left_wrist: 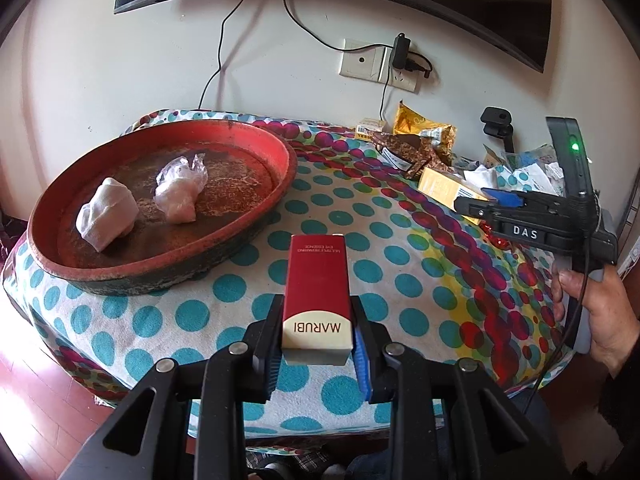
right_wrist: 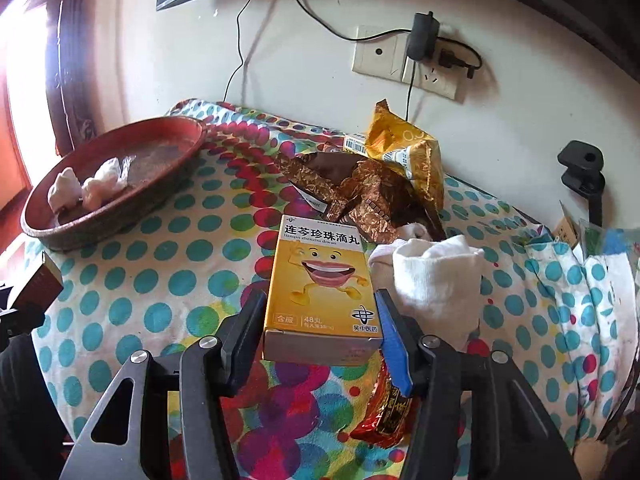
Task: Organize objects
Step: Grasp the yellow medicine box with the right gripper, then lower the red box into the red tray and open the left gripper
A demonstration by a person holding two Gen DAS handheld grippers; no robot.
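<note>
While between tool (right_wrist: 320, 320) fingers, yellow box (right_wrist: 320, 288) sits.

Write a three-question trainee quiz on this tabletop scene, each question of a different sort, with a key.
1. True or false: the left gripper has its jaws closed on the red box.
2. Which items lie in the red tray? A) a white sock and a clear plastic bag B) two boxes C) a gold packet
3. Fill in: the yellow box between the jaws of the right gripper shows a cartoon ____.

Key
1. True.
2. A.
3. Mouth.
</note>
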